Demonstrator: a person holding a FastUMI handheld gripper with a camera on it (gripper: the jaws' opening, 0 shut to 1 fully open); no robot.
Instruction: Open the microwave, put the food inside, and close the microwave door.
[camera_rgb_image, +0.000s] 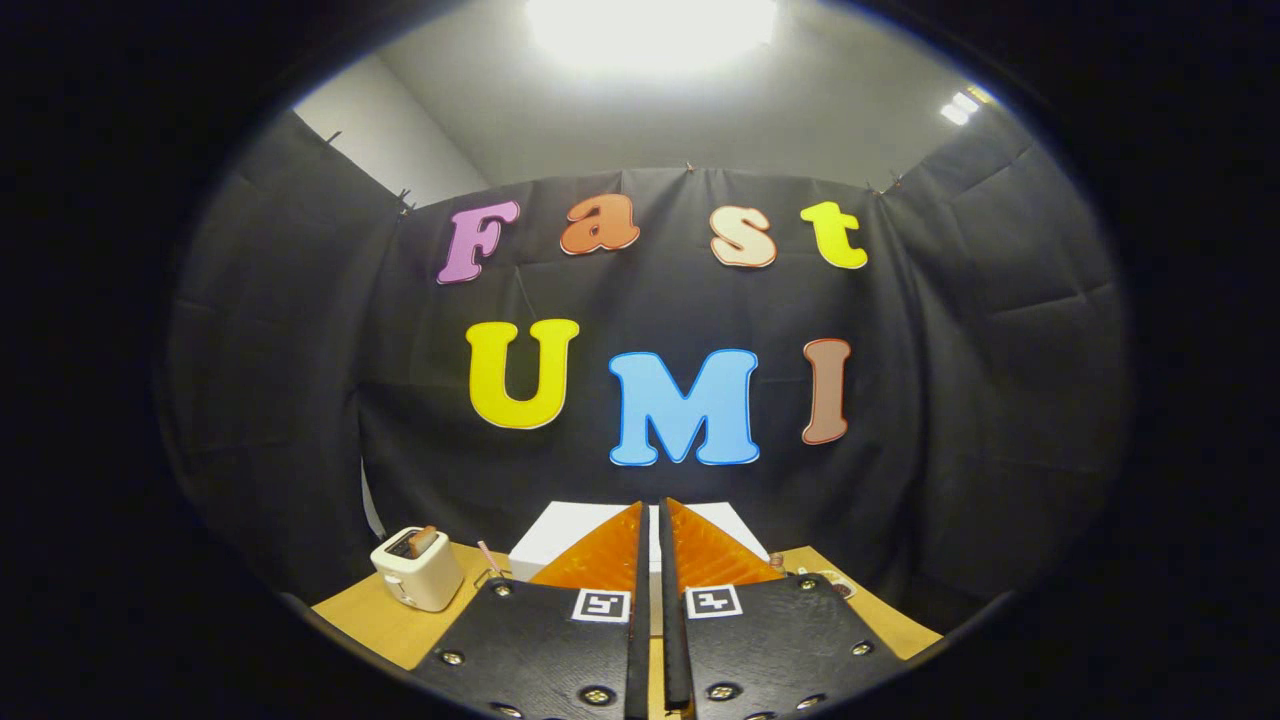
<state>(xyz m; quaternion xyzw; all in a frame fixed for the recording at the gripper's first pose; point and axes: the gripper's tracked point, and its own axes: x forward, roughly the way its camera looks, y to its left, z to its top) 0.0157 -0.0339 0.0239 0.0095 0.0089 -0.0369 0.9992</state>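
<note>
A: Where's the microwave?

B: I take the white box at the desk's back edge, just beyond the fingertips, to be it; only its top shows, so the door can't be judged.

A: And the gripper?

B: Fingers pressed nearly together, nothing between them, held high and level, probably an approach pose.

A: The food?

B: Possibly the toast in the toaster near the desk's left edge. Bare desk lies between toaster and box; small items sit toward the right edge.
</note>
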